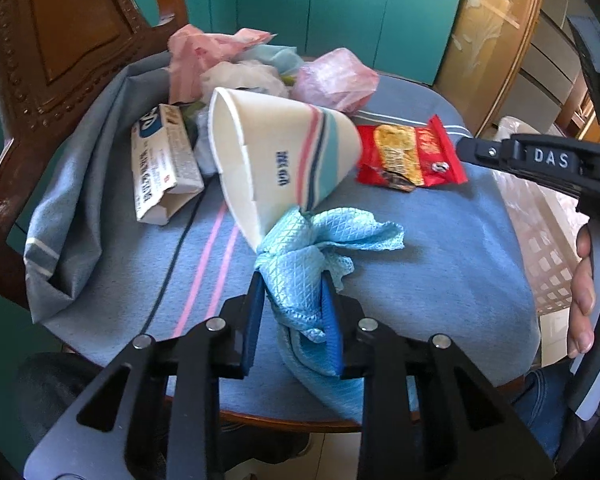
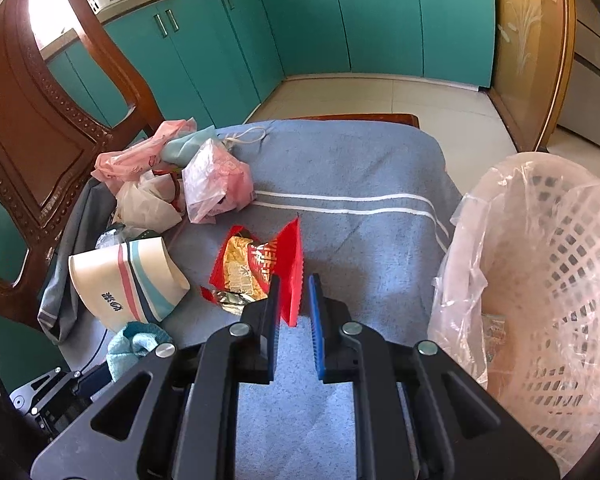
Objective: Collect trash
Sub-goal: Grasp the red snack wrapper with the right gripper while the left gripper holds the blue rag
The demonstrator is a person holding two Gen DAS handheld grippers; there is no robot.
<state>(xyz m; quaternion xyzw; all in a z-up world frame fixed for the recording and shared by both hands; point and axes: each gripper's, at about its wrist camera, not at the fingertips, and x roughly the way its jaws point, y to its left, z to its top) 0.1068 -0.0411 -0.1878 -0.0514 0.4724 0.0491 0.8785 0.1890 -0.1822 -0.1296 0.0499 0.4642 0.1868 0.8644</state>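
If the left gripper (image 1: 294, 304) rises from where it sits at the near edge of the tabletop, it may take more than it should. It is clenched on the crumpled blue wipe (image 1: 300, 256), both pads pressing the wad. The grey-blue cover (image 1: 440, 260) looks bunched up just under the jaws. A fold caught with the wipe would drag the whole cover and everything on it.

Just beyond, the far end of the wipe touches the rim of the paper cup (image 1: 276, 156), which lies on its side. A lift could roll the cup toward the left edge.

Further in, toward the right edge, the right gripper (image 2: 294, 304) has its jaws nearly together, with a corner of the red snack wrapper (image 2: 260, 264) standing up between them. The flap lies against one pad and a slit shows beside the other, so I cannot tell whether it is truly pinched. A weak hold would drop it short of the lined basket (image 2: 560, 280), which stands just off the right edge.

The remaining trash, a carton (image 1: 164, 160) and pink bags (image 1: 332, 76), lies at the far left.
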